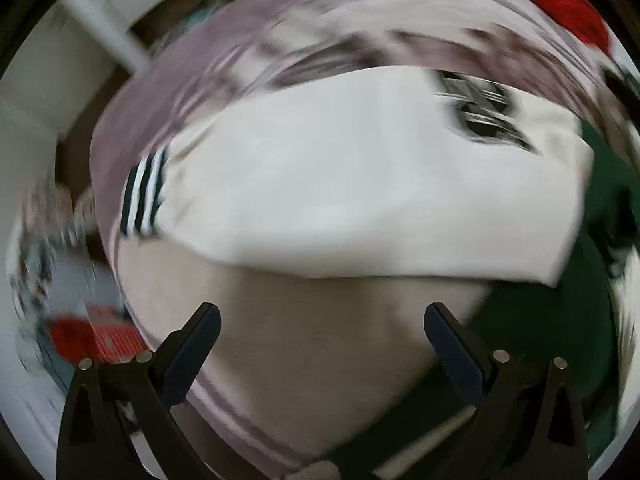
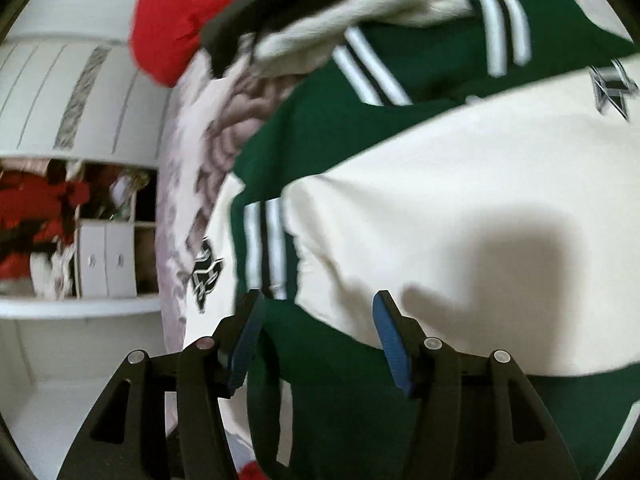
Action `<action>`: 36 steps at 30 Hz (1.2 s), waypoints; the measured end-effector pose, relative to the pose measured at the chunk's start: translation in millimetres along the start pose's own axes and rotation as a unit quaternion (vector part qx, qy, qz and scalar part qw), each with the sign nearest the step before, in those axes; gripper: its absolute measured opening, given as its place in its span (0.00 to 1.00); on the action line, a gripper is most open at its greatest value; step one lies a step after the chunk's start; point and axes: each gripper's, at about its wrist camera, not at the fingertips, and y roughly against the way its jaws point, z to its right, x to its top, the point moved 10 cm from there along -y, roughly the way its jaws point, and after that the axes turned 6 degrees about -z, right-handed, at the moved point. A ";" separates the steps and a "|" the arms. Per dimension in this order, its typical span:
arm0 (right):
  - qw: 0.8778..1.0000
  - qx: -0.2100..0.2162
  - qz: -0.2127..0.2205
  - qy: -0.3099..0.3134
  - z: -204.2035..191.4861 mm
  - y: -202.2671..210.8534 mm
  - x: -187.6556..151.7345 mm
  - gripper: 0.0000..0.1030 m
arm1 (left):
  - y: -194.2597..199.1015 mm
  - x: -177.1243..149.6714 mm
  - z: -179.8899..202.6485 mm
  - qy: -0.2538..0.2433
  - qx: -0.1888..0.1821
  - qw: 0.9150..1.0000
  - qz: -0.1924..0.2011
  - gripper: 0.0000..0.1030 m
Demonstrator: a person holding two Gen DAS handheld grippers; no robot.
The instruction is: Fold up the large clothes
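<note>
Cream fabric fills the middle of both wrist views: a large cream-and-green jersey (image 1: 360,184) lies spread on a pale patterned bedspread (image 1: 192,92), its folded edge running across the left wrist view just beyond the left gripper (image 1: 322,322). That gripper's 2 fingers stand wide apart with nothing between them, hovering over bare bedspread near the jersey's edge; the view is blurred. In the right wrist view the right gripper (image 2: 318,322) is parted too, and the jersey's green part shows between its blue pads (image 2: 392,344), which do not press on the cloth. A green sleeve with white stripes (image 2: 264,240) lies just beyond the left finger, and a dark crest sits at the far right of the cream panel. Farther off, a red garment (image 2: 168,24) lies at the bedspread's far edge, with white cupboards (image 2: 72,92) to the left.
</note>
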 end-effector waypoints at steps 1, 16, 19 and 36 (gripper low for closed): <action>1.000 -0.002 -0.003 -0.008 2.9 -1.3 1.4 0.57 | -12.5 1.5 -14.4 0.026 -0.014 0.999 -0.020 1.00; 0.936 -0.267 0.031 0.227 -92.7 -97.0 -2.3 0.19 | -82.5 35.3 -78.5 0.167 -0.150 0.972 -0.062 1.00; 0.933 -0.272 -0.023 0.234 -77.9 -117.6 -15.3 0.32 | -86.7 40.1 -82.2 0.168 -0.151 0.972 -0.058 1.00; 0.985 -0.163 -0.011 0.060 21.0 -23.7 -42.0 0.54 | -75.3 133.8 -136.2 0.350 -0.272 0.892 0.091 0.03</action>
